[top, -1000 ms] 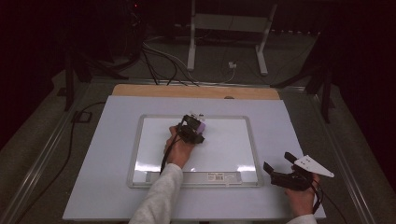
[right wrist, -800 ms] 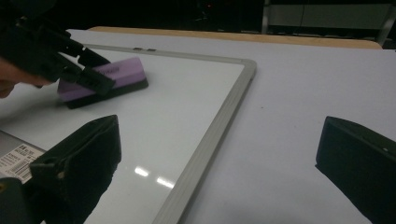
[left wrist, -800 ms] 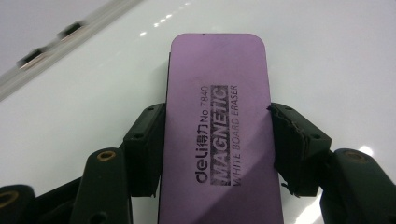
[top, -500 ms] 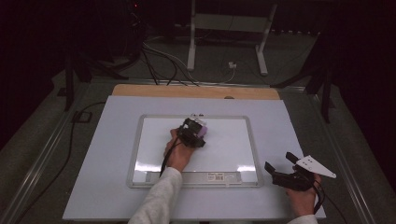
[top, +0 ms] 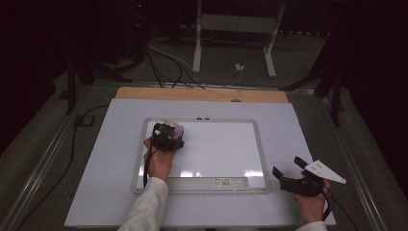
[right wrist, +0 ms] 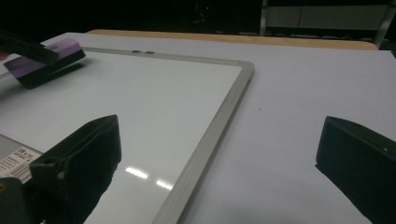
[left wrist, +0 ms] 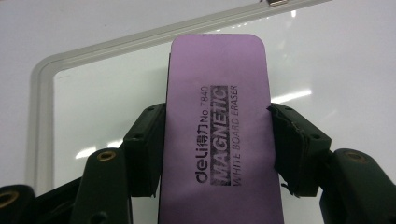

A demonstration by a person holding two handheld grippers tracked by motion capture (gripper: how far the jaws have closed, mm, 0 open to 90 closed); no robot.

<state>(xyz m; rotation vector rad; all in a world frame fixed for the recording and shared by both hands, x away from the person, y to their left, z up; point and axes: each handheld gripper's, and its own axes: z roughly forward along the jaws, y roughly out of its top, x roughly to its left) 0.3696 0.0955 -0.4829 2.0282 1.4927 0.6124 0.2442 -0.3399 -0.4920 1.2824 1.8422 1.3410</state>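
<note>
Eraser (left wrist: pixel 218 130) slid left across whiteboard (top: pixel 221 149).

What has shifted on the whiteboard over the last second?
The left gripper, shut on the purple eraser, slid across the whiteboard from near its top middle toward its top left corner. The grip did not change. The right gripper stayed open and parked on the table off the board's lower right corner.

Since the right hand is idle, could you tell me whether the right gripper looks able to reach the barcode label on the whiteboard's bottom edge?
Probably yes: the right gripper rests open just beside the label, nothing between.
</note>
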